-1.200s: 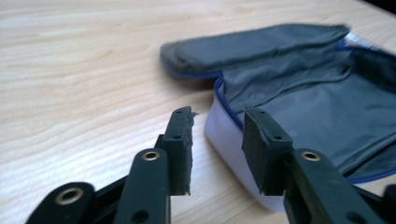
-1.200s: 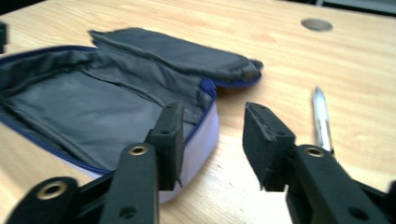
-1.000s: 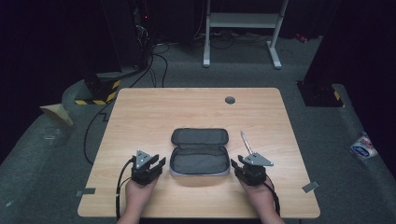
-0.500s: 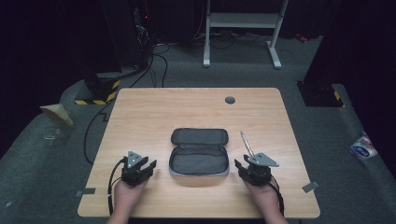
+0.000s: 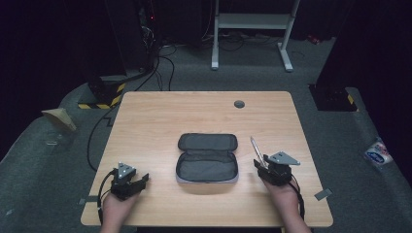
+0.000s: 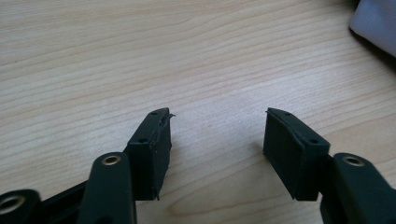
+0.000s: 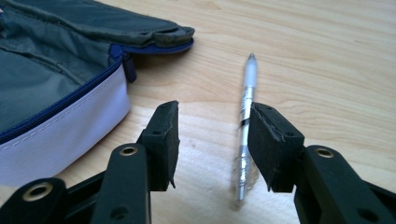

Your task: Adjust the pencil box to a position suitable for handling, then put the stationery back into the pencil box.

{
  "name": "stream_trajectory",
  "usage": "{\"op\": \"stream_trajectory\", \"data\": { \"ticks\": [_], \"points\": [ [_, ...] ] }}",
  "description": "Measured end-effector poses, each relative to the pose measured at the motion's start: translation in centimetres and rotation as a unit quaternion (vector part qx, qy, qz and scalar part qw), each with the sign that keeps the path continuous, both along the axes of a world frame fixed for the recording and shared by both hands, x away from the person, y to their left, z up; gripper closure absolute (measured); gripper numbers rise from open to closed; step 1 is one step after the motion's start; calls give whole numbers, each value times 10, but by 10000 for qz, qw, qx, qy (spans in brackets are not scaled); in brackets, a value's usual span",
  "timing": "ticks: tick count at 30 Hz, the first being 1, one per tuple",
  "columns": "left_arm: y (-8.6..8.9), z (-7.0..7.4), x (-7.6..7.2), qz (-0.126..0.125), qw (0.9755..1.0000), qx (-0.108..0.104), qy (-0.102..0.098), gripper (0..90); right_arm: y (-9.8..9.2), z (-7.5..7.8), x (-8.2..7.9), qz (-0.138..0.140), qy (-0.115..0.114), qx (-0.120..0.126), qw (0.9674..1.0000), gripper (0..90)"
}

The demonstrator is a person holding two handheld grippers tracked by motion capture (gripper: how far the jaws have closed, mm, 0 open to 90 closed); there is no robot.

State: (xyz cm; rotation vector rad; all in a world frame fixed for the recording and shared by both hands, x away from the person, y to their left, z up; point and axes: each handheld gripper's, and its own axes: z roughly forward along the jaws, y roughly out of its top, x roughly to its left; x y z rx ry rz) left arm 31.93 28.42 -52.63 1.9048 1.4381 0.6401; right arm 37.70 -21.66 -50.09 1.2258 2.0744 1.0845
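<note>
An open dark-grey pencil case with a pale side and blue zip lies flat at the table's middle; the right gripper view has it at left. A clear pen lies on the wood right of it. My right gripper is open around the pen, which rests on the table close to the right pad, not pressed. My left gripper is near the front left of the table, well left of the case. Its jaws have just been opening and hold nothing over bare wood.
The wooden table has a round grey cable hole at the back. Black cables and a white stand are on the floor behind. A crumpled wrapper lies on the floor at right.
My left gripper has moved left and nearer the table's front edge, away from the case, and its jaws have spread. The right gripper has shifted slightly right, onto the pen.
</note>
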Motion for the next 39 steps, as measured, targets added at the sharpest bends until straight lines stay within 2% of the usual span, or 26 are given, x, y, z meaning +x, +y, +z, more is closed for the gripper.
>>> {"op": "stream_trajectory", "data": {
  "ticks": [3, 6, 8, 12, 14, 21, 26, 29, 32, 36, 39],
  "points": [
    [-2, -2, -2, -48, 10000, 25, -64, 369, -3, 1, 4, 22, -16, -11, 10000, 537],
    [-4, -2, -1, -87, 9999, 30, -48, 320, -7, 0, 6, 40, -35, -23, 10000, 539],
    [-4, -2, -1, -84, 9999, 26, -49, 315, -8, 0, 7, 33, -116, -118, 9999, 535],
    [-4, -2, -2, -49, 10000, 16, -40, 313, -10, -1, 9, 111, -113, -89, 9998, 526],
    [-3, -2, -2, -45, 10000, 9, -53, 309, -10, -2, 9, 154, -119, -190, 9996, 541],
    [-3, -3, -5, -50, 10000, 8, -54, 305, -11, -5, 15, 59, 68, -56, 9999, 554],
    [-3, -3, -6, -81, 9999, 28, -52, 301, -8, -3, 18, -110, 146, -197, 9996, 558],
    [-3, -2, -6, -119, 9999, 21, -39, 300, -6, -2, 19, -187, 195, -193, 9994, 562],
    [-1, -2, -6, -124, 9999, -50, -37, 298, -5, -1, 21, -170, 224, -267, 9992, 559],
    [-3, -3, -7, -128, 9999, 23, -44, 299, -6, -6, 26, -119, 436, -262, 9986, 537],
    [-3, -3, -7, -125, 9999, 12, -41, 300, -5, -9, 33, -69, 419, -257, 9988, 561]
  ]
}}
